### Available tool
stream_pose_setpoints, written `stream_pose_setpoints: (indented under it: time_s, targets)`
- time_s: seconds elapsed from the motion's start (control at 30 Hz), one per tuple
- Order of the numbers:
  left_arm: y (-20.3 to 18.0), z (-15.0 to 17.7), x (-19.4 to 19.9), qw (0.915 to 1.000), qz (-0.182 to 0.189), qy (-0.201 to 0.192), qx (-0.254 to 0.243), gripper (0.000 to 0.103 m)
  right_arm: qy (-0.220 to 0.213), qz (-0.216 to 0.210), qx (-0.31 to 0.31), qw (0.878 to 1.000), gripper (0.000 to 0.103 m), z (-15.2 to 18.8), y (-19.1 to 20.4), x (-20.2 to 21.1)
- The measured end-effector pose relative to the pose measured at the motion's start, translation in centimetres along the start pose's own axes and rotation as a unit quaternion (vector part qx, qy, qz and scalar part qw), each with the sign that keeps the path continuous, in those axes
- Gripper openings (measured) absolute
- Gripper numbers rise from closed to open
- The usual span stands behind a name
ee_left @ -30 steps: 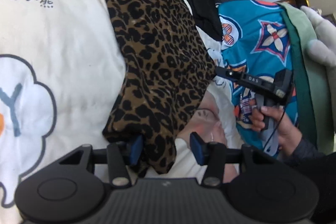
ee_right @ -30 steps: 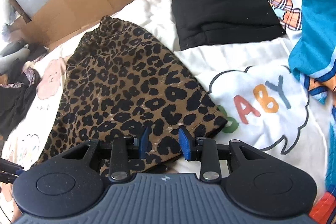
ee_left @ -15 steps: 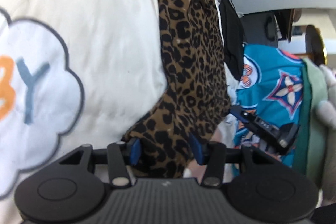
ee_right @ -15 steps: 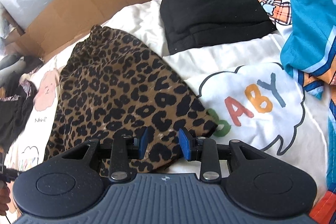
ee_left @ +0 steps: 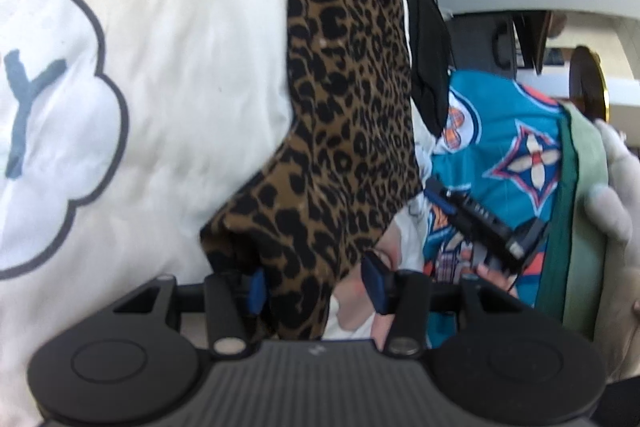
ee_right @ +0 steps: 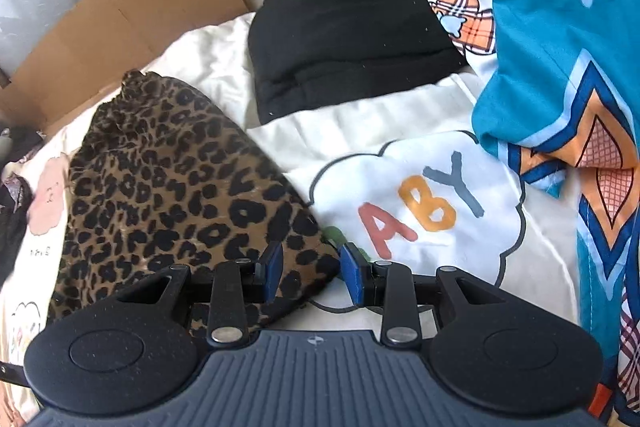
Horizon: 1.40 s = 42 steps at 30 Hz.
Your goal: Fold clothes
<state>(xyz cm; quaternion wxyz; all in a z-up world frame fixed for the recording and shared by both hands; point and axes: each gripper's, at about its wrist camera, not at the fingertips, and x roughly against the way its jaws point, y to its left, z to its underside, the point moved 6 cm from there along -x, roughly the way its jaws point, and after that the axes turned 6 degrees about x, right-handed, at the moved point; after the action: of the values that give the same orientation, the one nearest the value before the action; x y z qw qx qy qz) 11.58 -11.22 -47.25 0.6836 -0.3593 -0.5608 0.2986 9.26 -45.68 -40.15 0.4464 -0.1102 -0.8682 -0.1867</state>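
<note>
- Your left gripper has its jaws apart, with a raised fold of the leopard-print garment between the blue pads; contact cannot be confirmed
- Your right gripper has its jaws apart, straddling the near corner of the garment
- The garment lies on a cream sheet printed with a cloud
- A folded black garment lies beyond it, beside a teal blanket
- Flattened cardboard lies behind

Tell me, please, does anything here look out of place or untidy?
Yes. The leopard-print garment lies bunched and uneven on the cream sheet, its near corner between the open fingers of the right gripper. The black garment behind it is neatly folded. Nothing looks torn or spilled.
</note>
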Motion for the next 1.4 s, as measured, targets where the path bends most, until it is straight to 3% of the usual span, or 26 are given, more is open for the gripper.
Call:
stream_pose_setpoints:
  time_s: [0.07, 0.1, 0.13, 0.17, 0.2, 0.33, 0.63, 0.8, 0.87, 0.9, 1.13, 1.27, 1.3, 1.4]
  targets:
    - [0.1, 0.0, -0.3, 1.0000, 0.003, 0.003, 0.005, 0.040, 0.006, -0.001, -0.001, 1.000, 0.039, 0.2, 0.0, -0.6]
    - [0.2, 0.1, -0.5, 1.0000, 0.002, 0.005, 0.008, 0.023, 0.012, -0.002, -0.001, 1.000, 0.037, 0.3, 0.0, -0.9]
    - [0.2, 0.2, -0.6, 0.9999, 0.000, 0.009, 0.010, 0.017, 0.016, 0.000, 0.000, 1.000, 0.028, 0.3, 0.0, -1.1]
    - [0.2, 0.4, -0.6, 0.9999, -0.001, 0.013, 0.007, 0.015, 0.020, 0.003, 0.002, 1.000, 0.021, 0.3, 0.0, -1.3]
    - [0.2, 0.6, -0.6, 0.9998, -0.002, 0.017, 0.005, 0.012, 0.020, 0.006, 0.005, 1.000, 0.005, 0.3, 0.1, -1.3]
    - [0.0, 1.0, -0.2, 0.9995, -0.008, 0.029, -0.006, 0.004, 0.007, 0.017, 0.018, 1.000, 0.000, -0.2, 0.1, -0.7]
    - [1.1, 0.5, 0.3, 0.9983, -0.046, 0.028, -0.021, 0.005, 0.033, 0.034, 0.030, 0.998, 0.000, 0.4, 0.1, -2.0]
    - [0.4, 1.2, -0.2, 0.9985, -0.031, 0.039, -0.023, 0.030, 0.031, 0.031, 0.026, 0.999, 0.002, 0.3, 0.0, -1.7]
    - [0.4, 1.6, -0.4, 0.9981, -0.032, 0.045, -0.026, 0.025, 0.031, 0.031, 0.029, 0.999, 0.001, 0.4, 0.1, -1.7]
    - [0.5, 1.8, -0.5, 0.9980, -0.033, 0.050, -0.023, 0.004, 0.030, 0.032, 0.032, 0.999, 0.001, 0.4, 0.1, -1.6]
    - [0.8, 2.2, -0.5, 0.9967, -0.054, 0.052, -0.031, 0.005, 0.032, 0.056, 0.055, 0.996, 0.000, 0.5, 0.5, -1.3]
    - [0.9, 2.1, -1.1, 0.9937, -0.078, 0.063, -0.051, 0.006, 0.035, 0.066, 0.025, 0.997, 0.000, 0.6, -1.3, -1.7]
    - [0.8, 2.0, -1.0, 0.9933, -0.079, 0.065, -0.052, 0.008, 0.030, 0.060, 0.020, 0.998, 0.000, 0.5, -1.5, -1.5]
    - [-0.1, 1.6, 0.1, 0.9915, -0.089, 0.060, -0.073, 0.032, 0.017, 0.042, 0.017, 0.999, 0.000, 0.2, -1.2, -0.8]
